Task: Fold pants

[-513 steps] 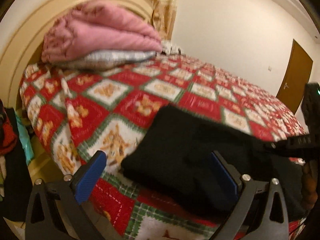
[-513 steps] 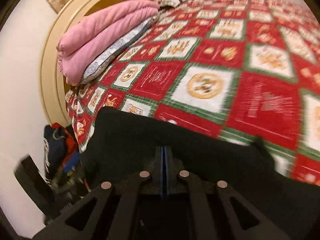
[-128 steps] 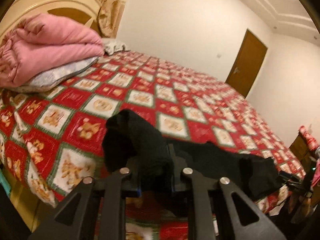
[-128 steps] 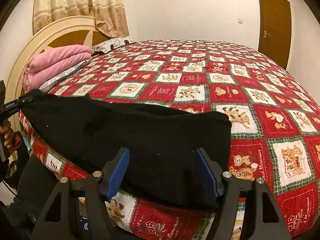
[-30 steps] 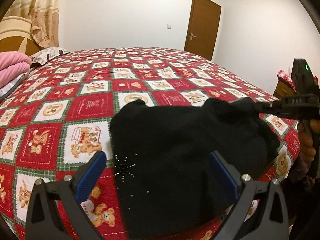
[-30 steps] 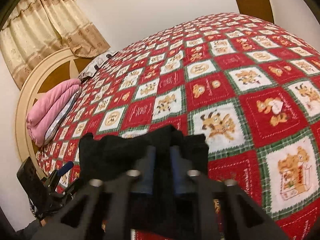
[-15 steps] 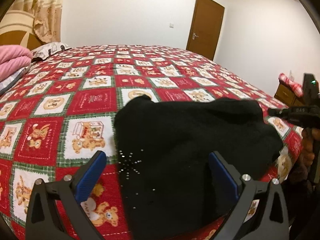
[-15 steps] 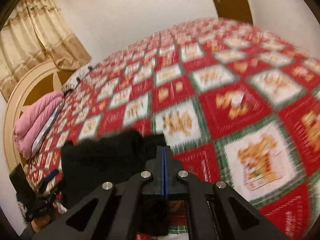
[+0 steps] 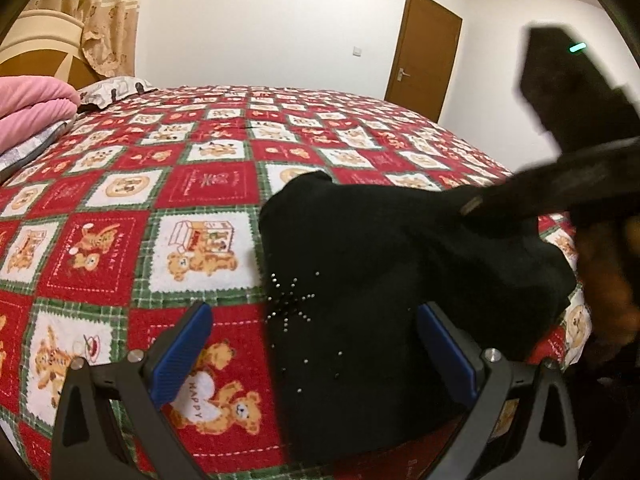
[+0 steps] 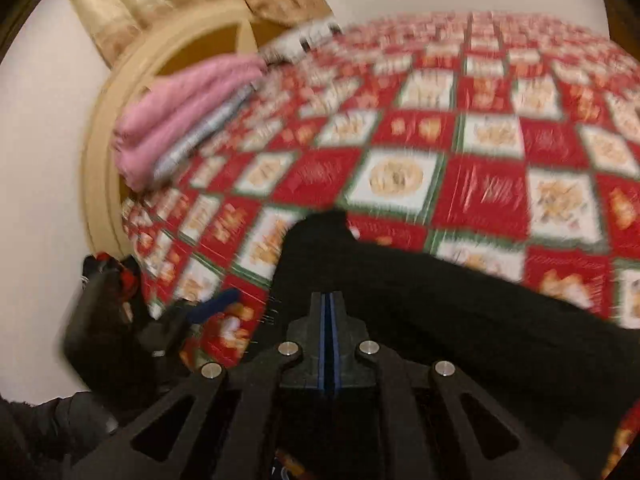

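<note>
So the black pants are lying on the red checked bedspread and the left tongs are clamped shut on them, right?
Not quite. The left tongs are open, their blue pads standing wide apart over the black pants, as the left wrist view shows. The pants do lie on the red checked bedspread.

- The pants (image 9: 392, 280) were laid on the bed (image 9: 200, 184), at its near edge.
- The left hand-held gripper (image 9: 312, 344) was held above the pants' near left part.
- The right hand-held gripper (image 10: 329, 344) was positioned over the pants' right part.
- A folded quilt (image 9: 32, 108) was stacked on the bed's far left, before the headboard (image 10: 120, 120).
- A door (image 9: 424, 64) was set in the wall behind the bed.
</note>
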`<state>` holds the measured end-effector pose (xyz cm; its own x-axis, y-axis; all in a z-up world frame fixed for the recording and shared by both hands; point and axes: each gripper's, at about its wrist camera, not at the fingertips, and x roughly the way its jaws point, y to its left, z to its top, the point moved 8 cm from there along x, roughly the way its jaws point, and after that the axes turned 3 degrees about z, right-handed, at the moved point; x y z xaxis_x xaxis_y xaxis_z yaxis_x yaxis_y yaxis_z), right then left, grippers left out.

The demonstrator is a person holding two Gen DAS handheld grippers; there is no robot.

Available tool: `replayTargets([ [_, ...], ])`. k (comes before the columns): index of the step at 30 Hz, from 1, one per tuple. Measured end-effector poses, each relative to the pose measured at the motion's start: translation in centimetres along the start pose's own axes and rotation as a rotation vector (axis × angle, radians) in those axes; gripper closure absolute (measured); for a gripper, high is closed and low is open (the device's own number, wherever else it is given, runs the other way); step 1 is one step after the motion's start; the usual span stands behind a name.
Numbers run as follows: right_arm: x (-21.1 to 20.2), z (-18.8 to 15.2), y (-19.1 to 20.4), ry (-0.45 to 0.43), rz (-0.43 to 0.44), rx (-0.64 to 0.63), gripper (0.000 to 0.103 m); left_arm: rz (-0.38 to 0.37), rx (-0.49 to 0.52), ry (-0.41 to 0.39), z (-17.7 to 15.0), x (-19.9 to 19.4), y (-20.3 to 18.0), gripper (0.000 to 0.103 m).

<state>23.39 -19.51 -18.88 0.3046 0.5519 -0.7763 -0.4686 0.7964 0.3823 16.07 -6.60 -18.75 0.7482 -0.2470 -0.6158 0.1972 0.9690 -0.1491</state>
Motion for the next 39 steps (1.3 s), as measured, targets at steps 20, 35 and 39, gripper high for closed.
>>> replayTargets([
  [20, -9.3, -4.8, -5.8, -0.145, -0.103, 0.113, 0.100, -0.014, -0.022, 0.038, -0.4, 0.5, 0.0, 0.000],
  [35, -10.8, -7.0, -8.4, -0.190, -0.170, 0.120, 0.097, -0.013, -0.001, 0.055, -0.4, 0.7, -0.7, 0.000],
  [39, -13.3, -6.9, -10.0, -0.270, -0.200, 0.156, 0.028, -0.027, 0.007, 0.056, 0.0, 1.2, -1.0, 0.000],
])
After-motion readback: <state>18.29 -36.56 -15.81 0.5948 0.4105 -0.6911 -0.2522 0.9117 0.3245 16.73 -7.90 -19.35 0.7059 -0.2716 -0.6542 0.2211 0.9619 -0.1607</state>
